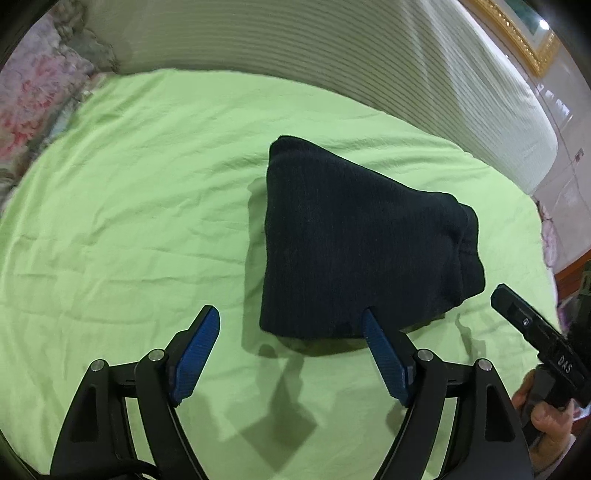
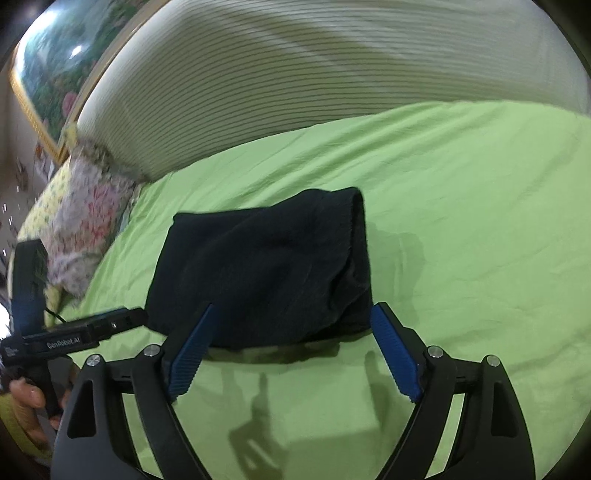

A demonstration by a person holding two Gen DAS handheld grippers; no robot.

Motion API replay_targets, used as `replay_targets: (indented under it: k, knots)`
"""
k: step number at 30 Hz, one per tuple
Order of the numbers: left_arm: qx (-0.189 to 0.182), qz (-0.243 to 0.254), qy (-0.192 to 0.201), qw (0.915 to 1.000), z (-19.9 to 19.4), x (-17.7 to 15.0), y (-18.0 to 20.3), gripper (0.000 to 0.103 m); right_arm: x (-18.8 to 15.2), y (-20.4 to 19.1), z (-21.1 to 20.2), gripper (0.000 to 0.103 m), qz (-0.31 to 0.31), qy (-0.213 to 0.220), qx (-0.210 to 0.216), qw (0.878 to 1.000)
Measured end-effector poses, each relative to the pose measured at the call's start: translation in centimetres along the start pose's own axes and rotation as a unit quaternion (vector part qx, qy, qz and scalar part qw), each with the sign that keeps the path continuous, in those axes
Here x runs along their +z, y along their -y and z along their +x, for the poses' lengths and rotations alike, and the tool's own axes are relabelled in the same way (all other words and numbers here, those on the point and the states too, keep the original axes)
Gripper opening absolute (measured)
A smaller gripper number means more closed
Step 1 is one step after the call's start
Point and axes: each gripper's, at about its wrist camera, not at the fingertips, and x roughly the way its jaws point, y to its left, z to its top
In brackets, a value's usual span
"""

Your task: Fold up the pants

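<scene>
Currently one pair of dark navy knit pants lies folded into a compact, thick bundle on the light green bedsheet, a little right of centre in the left wrist view, and at about 11 o'clock from centre in the right wrist view. Judging by that tidy stacked shape, the folding looks essentially complete; at most a final smoothing or squaring of the edges may remain.

Two handheld grippers are present. The left gripper, with blue ribbed pads, has its fingers spread wide and grips nothing, though its right finger tip sits at the bundle's near edge. The right gripper is likewise spread wide, with nothing between its fingers, just short of the bundle.

One cream ribbed headboard runs along 12 o'clock. One floral pillow sits at 10 o'clock, and one gold-framed picture at 1 o'clock.
</scene>
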Motion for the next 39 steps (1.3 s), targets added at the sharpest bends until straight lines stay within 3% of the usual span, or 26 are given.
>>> replay_targets:
  k: [10, 21, 39]
  knots:
    - [0.041, 0.035, 0.039, 0.9978, -1.4, -1.9, 1.8, 0.083, -2.3, -1.9, -0.1, 0.086, -0.075, 0.016, -0.029, 0.997]
    - [0.069, 0.072, 0.059, 0.9933, -1.8, -3.3, 3.1, 0.084, -3.4, -1.4, 0.0, 0.087, -0.079, 0.014, -0.047, 0.996]
    - [0.097, 0.081, 0.083, 0.9886, -1.3, -4.4, 3.0, 0.089, -4.0, -1.7, 0.5, 0.087, -0.083, 0.040, -0.050, 0.994]
